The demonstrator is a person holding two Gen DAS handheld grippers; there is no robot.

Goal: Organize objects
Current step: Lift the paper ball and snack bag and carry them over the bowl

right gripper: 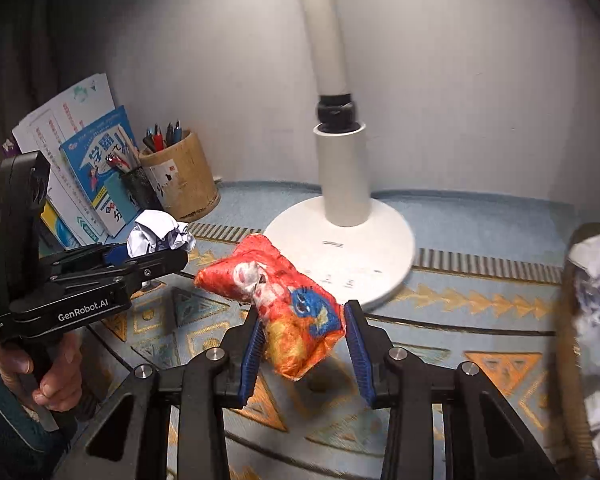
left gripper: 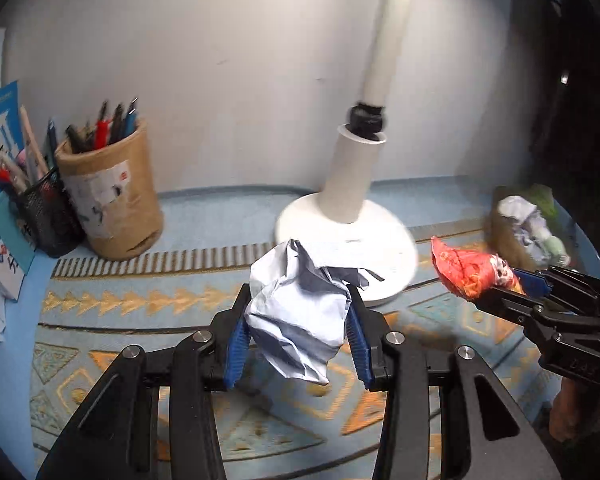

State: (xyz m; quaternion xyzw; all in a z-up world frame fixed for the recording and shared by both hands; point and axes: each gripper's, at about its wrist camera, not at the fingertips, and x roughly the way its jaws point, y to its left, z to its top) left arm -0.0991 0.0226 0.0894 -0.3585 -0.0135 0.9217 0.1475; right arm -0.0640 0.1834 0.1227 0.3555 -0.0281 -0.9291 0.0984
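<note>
My left gripper is clamped on crumpled paper, my right gripper pinching the red snack wrapper, both just before the lamp base, basket to its right.

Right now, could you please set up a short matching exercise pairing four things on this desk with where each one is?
Things:
1. crumpled white paper
2. red snack wrapper
3. pens
4. white lamp

Places:
A. standing on the patterned mat
B. between the right gripper's pads
C. upright in the tan cup
D. between the left gripper's pads

Pairs: 1-D, 2-B, 3-C, 4-A
</note>
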